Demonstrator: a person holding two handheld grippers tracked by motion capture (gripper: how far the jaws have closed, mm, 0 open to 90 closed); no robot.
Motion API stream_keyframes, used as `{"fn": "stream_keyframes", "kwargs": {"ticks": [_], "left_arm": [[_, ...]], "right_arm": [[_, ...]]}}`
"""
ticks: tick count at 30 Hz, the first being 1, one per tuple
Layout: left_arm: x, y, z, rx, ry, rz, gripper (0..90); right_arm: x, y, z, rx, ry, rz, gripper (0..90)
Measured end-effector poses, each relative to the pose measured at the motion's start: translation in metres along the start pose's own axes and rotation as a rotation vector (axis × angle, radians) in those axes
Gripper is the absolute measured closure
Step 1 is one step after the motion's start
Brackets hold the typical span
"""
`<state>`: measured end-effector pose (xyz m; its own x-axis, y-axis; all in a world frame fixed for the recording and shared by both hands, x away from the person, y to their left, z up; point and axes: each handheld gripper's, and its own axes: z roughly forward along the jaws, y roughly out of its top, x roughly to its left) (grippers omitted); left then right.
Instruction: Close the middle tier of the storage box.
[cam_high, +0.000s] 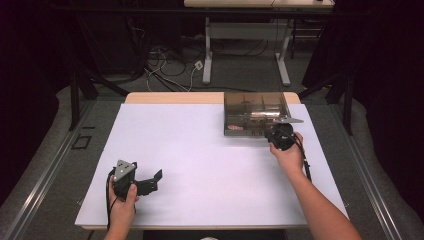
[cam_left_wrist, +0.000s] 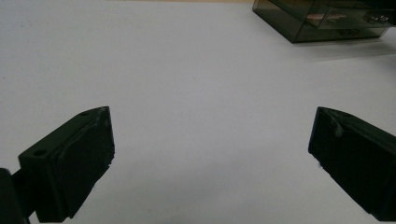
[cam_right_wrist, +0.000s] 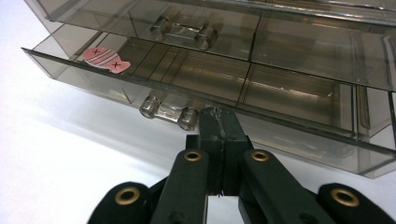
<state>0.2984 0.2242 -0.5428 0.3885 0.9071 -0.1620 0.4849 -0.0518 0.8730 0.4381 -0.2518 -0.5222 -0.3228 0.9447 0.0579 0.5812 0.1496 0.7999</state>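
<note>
The smoky plastic drawer box (cam_high: 255, 114) is seen at the far right of the white table (cam_high: 200, 165). Its bottom drawer (cam_right_wrist: 196, 88) is pulled out a bit, and a pink fish sticker (cam_right_wrist: 106, 59) can be seen inside. The right gripper (cam_right_wrist: 219, 122) is squeezed shut with nothing held, its tip pressed to the drawer front, just beside the clear handle (cam_right_wrist: 169, 112). The left gripper (cam_left_wrist: 210, 140) is held wide open and empty over bare table.

The tip could slide off the slick front (no hold is had), and the light box could be shoved or tipped. The drawer's long side is laid across the box, and its front is pointed toward the person.
</note>
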Motion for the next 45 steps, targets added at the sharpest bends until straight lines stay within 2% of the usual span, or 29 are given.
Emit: {"fn": "stream_keyframes", "kwargs": {"ticks": [4, 8, 18, 22, 31, 35, 41, 45], "left_arm": [[0.000, 0.000, 0.000, 0.000, 0.000, -0.001, 0.4], [0.000, 0.000, 0.000, 0.001, -0.001, -0.001, 0.4], [0.000, 0.000, 0.001, 0.004, -0.002, -0.002, 0.5], [0.000, -0.001, 0.001, 0.003, -0.002, -0.002, 0.4], [0.000, -0.001, 0.001, 0.004, -0.003, -0.003, 0.5], [0.000, -0.001, 0.001, 0.003, -0.003, -0.006, 0.5], [0.000, -0.001, 0.000, 0.002, -0.004, -0.007, 0.4], [0.000, -0.001, 0.000, 0.001, -0.004, -0.010, 0.4]], "right_arm": [[-0.001, -0.001, 0.003, -0.004, -0.009, 0.011, 90.0], [-0.002, -0.001, 0.005, -0.012, -0.028, 0.002, 90.0], [-0.004, -0.003, 0.010, -0.043, -0.037, 0.026, 90.0], [-0.005, -0.003, 0.013, -0.053, -0.048, 0.004, 90.0], [-0.010, -0.004, 0.019, -0.061, -0.065, 0.030, 90.0], [-0.012, -0.005, 0.022, -0.070, -0.064, 0.061, 90.0], [-0.013, -0.006, 0.026, -0.087, -0.068, 0.036, 90.0], [-0.011, -0.006, 0.027, -0.077, -0.074, 0.029, 90.0]]}}
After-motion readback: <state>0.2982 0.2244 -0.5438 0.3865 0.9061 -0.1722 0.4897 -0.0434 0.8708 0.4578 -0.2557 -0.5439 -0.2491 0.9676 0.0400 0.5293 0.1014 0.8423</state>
